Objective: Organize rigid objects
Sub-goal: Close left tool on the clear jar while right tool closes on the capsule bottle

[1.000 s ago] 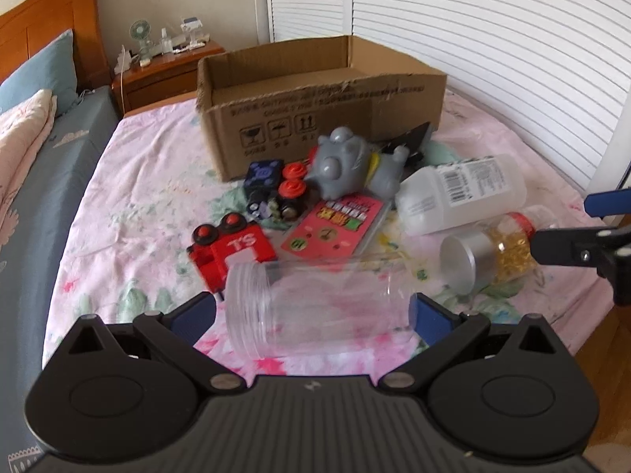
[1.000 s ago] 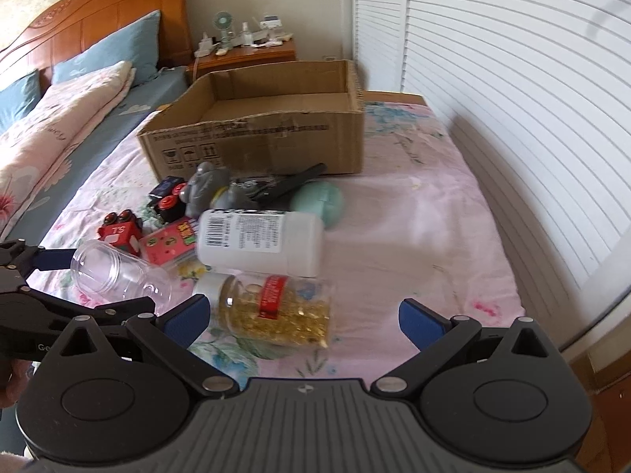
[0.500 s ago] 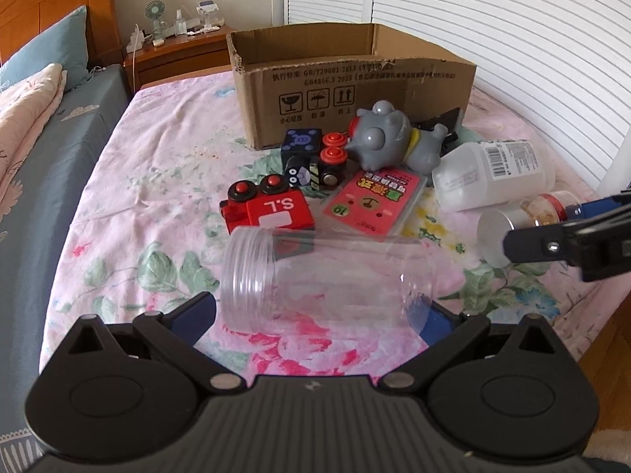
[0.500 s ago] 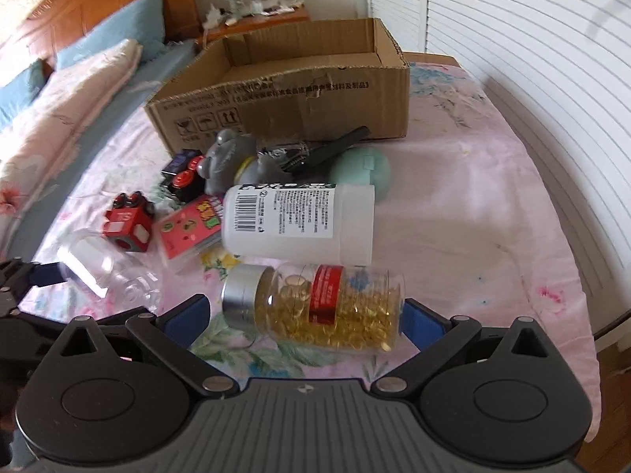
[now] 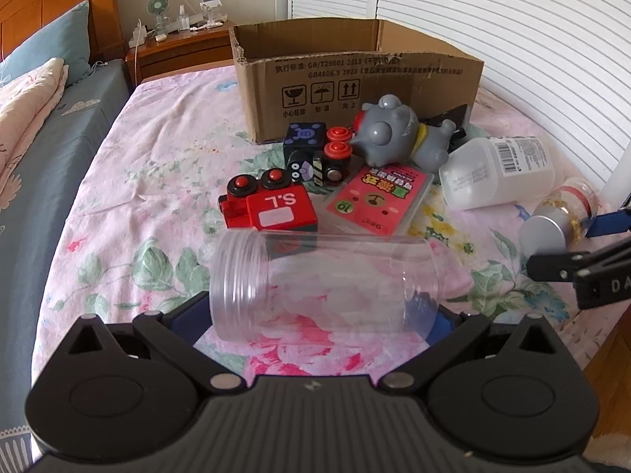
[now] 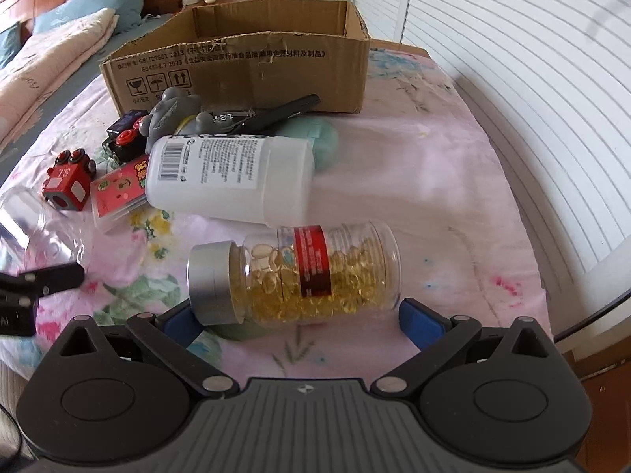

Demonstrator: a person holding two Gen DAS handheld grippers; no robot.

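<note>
Straddling clear jar (image 5: 327, 283), jaws' blue pads half hidden

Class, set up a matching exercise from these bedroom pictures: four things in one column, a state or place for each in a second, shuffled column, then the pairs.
Things
1. clear jar
2. capsule bottle
3. cardboard box
4. white bottle

States or places
A. open-topped, behind the toys
B. lidless, on its side between the left fingers
C. barcode label, lying on its side
D. silver cap, between the right fingers

Pairs: 1-B, 2-D, 3-A, 4-C
</note>
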